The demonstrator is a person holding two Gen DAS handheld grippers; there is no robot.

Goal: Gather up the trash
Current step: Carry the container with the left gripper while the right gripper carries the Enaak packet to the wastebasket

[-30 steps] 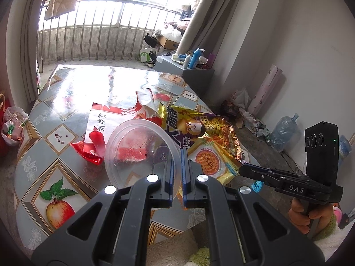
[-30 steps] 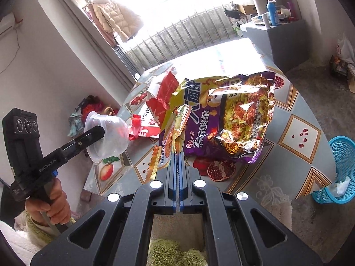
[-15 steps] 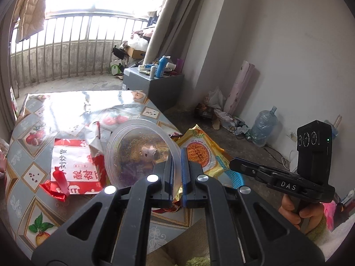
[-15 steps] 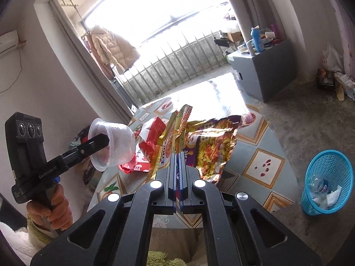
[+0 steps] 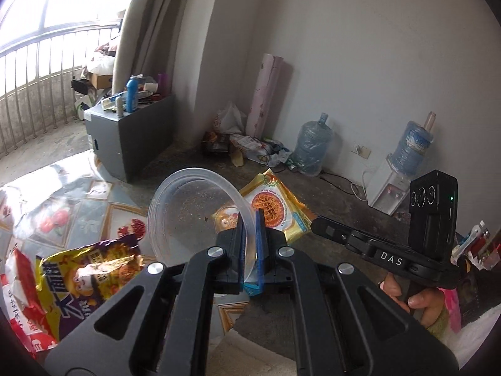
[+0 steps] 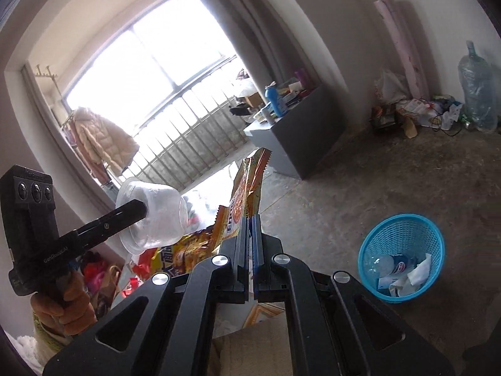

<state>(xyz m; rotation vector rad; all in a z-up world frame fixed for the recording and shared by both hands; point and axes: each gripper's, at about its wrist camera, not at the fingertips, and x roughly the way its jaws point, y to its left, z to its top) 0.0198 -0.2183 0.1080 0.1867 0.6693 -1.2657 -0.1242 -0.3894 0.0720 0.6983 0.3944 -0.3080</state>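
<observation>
My left gripper (image 5: 249,219) is shut on the rim of a clear plastic bowl (image 5: 194,216), held in the air past the table's right edge; the bowl also shows in the right wrist view (image 6: 153,216). My right gripper (image 6: 251,222) is shut on an orange-yellow noodle wrapper (image 6: 247,188), lifted upright; the wrapper shows in the left wrist view (image 5: 272,210) beyond the bowl. A blue mesh trash basket (image 6: 402,257) stands on the floor at lower right, holding a bottle and crumpled paper. A purple-yellow snack bag (image 5: 90,282) and a red-white wrapper (image 5: 18,282) lie on the table.
The fruit-patterned table (image 5: 62,200) is at left. A grey cabinet (image 5: 131,138) with bottles stands by the curtain. Water jugs (image 5: 313,150), a dispenser (image 5: 391,188), a rolled mat and floor litter line the far wall.
Both grippers have swung right and up, away from the table toward the floor side. The bowl and the noodle wrapper went with them; the basket has come closer in the right wrist view.
</observation>
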